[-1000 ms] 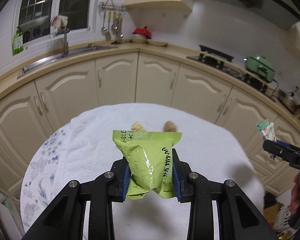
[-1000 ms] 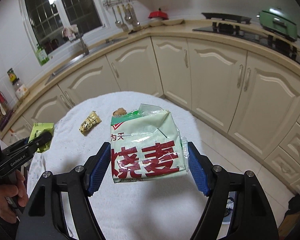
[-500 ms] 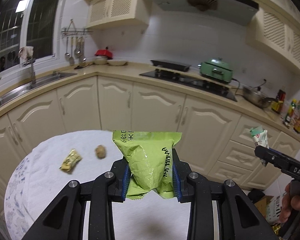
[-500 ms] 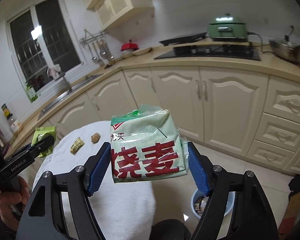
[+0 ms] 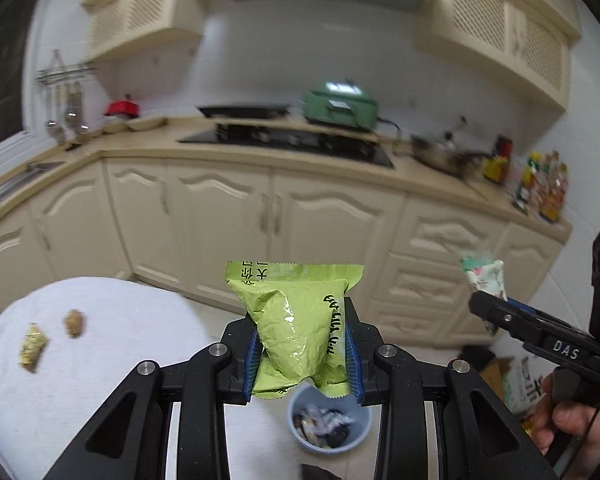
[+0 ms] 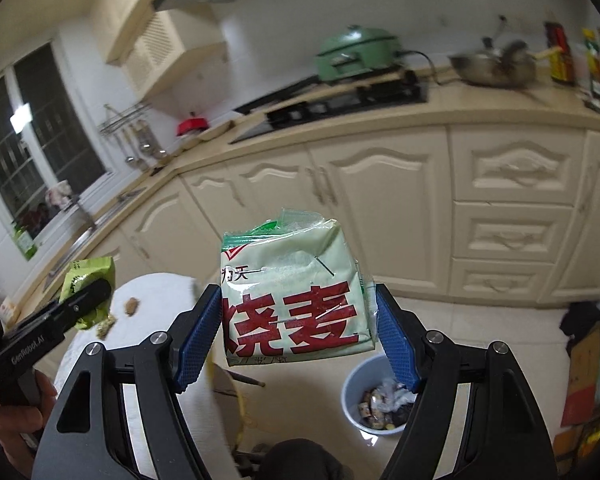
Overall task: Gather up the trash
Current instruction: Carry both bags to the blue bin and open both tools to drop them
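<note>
While the cream cabinets [image 5: 320,220] fill the background of both views, the white-clothed round table [image 5: 112,360] shows broadly only in the left wrist view, left of the blue trash bin [image 5: 328,420]. On it, well left of the bin, lie a yellowish wrapper [image 5: 32,346] and a brown scrap [image 5: 74,322]. Only the right wrist view shows cardboard [image 6: 588,364] right of the bin. The right gripper [image 6: 298,320] clamps a pale packet with red characters [image 6: 296,300] above the bin; the left gripper [image 5: 302,354] pinches a green snack bag [image 5: 296,328] over it, hiding part of its rim
</note>
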Tool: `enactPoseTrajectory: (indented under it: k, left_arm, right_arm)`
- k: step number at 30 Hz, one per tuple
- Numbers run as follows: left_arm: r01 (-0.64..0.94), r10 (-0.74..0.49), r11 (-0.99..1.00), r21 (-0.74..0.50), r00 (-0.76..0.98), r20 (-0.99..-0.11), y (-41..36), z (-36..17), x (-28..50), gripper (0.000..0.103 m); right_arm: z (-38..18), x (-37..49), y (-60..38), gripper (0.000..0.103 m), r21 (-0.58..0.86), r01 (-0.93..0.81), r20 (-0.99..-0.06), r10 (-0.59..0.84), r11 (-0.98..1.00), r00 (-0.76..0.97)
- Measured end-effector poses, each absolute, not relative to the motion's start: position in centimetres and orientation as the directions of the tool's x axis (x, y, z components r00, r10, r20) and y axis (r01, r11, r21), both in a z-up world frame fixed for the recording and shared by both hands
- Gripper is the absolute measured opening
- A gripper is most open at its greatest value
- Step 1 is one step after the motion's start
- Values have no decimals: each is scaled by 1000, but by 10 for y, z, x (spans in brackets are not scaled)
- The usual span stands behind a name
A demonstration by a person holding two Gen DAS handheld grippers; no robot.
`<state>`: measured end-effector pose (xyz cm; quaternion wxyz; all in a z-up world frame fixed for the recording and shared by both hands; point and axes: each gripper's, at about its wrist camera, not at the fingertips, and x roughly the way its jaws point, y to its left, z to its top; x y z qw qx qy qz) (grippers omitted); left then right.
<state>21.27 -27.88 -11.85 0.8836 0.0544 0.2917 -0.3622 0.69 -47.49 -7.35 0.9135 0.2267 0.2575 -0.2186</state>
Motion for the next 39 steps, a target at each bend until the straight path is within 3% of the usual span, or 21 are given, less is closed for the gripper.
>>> enactPoseTrajectory:
  k: [19,22,24,27,28,39]
  left_arm:
    - [753,-466,643,-138,242,-851,-458,-230,294,33]
    - [754,-414,646,-120,214,-884,-491,-243,321,50]
    - [749,-404,654,-107,227,-886,-501,-246,332,76]
    - [738,-398,671,-77,271,-876,-506,-241,341,96]
    - [736,-397,675,-63,289,-871,-507,-240,341,98]
    - [707,-481,703,-71,400,-780,-426,-184,297,101]
  right_arm:
    - [-225,28,-584,77,371,653,-777,-164,660,608]
    - [-249,38,-594,79,365,673,-811,-135,644,569]
    - [-259,38,-601,87,371,691,-821,-129,620,556]
    - [-261,36,-603,97,369,708,-825,-138,602,548]
    - [-260,35,-603,103,366,713,-825,-146,599,546]
    - [-213,23,-576,103,347,718,-789,-226,604,571]
